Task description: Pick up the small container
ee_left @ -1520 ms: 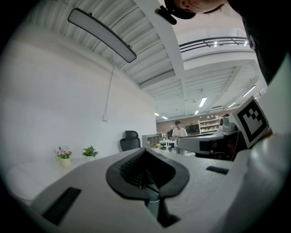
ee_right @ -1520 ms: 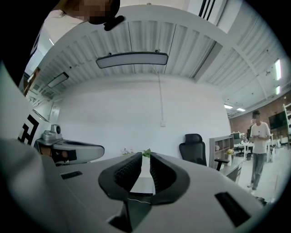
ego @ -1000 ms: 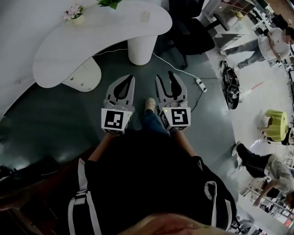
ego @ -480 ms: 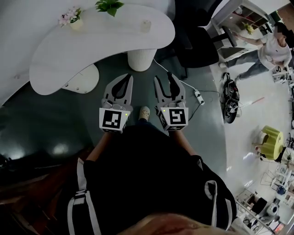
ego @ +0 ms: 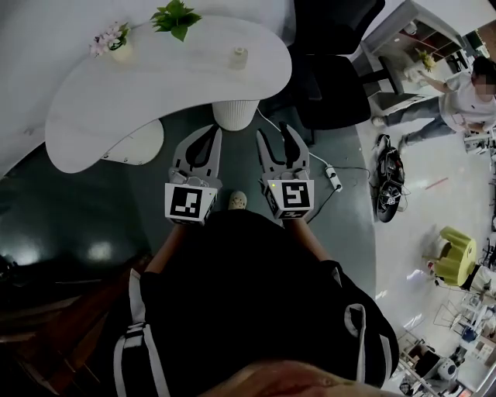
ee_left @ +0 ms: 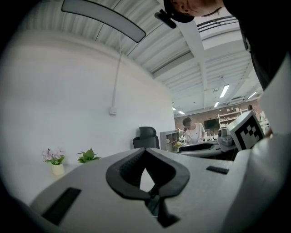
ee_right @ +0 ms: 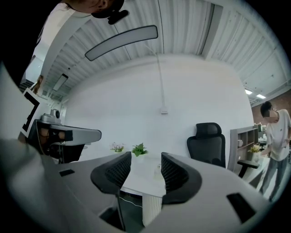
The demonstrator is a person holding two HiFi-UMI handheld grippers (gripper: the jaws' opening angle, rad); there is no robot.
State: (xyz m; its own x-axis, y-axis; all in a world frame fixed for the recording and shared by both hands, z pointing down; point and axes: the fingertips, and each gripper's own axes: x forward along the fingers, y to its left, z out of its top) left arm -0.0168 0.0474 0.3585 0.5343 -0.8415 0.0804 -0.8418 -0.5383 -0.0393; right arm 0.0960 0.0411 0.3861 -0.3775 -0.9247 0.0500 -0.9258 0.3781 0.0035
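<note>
The small container (ego: 240, 56) is a pale little jar standing on the white curved table (ego: 155, 93), toward its right end. Both grippers hang over the dark floor in front of the table, well short of the jar. My left gripper (ego: 215, 132) has its tips together and holds nothing; in the left gripper view the tips (ee_left: 146, 151) meet. My right gripper (ego: 274, 132) is open, its jaws opening wider, with nothing between them. In the right gripper view the distant small container (ee_right: 158, 167) shows through the gap of the right gripper (ee_right: 146, 166).
A pink flower pot (ego: 116, 43) and a green plant (ego: 174, 17) stand at the table's back. The ribbed pedestal (ego: 235, 115) is just ahead of the grippers. A black office chair (ego: 329, 77), a power strip (ego: 332, 178) and a person (ego: 465, 101) are to the right.
The grippers and the view have moved forward toward the table, which now sits nearer. The right jaws stand slightly wider. The shoe below has stepped back under the body.
</note>
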